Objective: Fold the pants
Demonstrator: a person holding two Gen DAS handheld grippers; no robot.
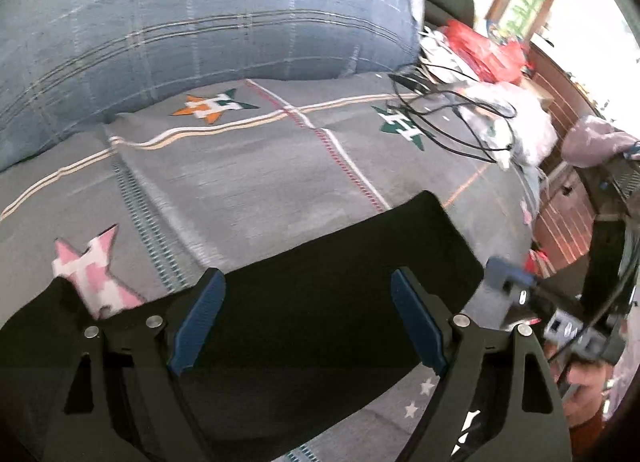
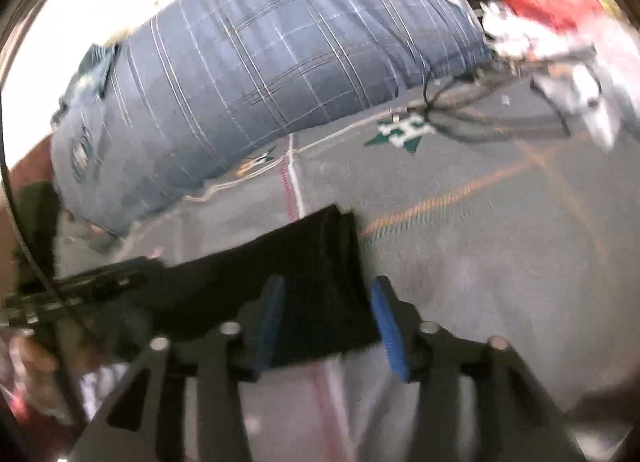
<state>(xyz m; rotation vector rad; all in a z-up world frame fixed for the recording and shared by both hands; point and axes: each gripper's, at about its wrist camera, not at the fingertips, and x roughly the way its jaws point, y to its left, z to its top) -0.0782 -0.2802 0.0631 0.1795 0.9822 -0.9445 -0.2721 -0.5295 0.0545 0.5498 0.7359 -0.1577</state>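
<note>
Black pants (image 1: 320,282) lie flat on a grey bedspread (image 1: 248,182) with star patches. My left gripper (image 1: 306,320) is open, its blue pads (image 1: 198,318) spread wide just above the pants' middle. In the right wrist view the pants (image 2: 312,262) show as a dark folded band ending near a red-and-white stripe. My right gripper (image 2: 328,318) is open above the pants' right end, with the cloth between its blue pads (image 2: 386,326) but not pinched. The right gripper also shows at the right edge of the left wrist view (image 1: 516,290).
A big blue plaid pillow (image 1: 200,22) lies at the back of the bed. Black cables (image 1: 452,118), white bags and a red bag (image 1: 484,46) pile at the back right. A wooden cabinet (image 1: 568,198) stands beyond the bed's right edge.
</note>
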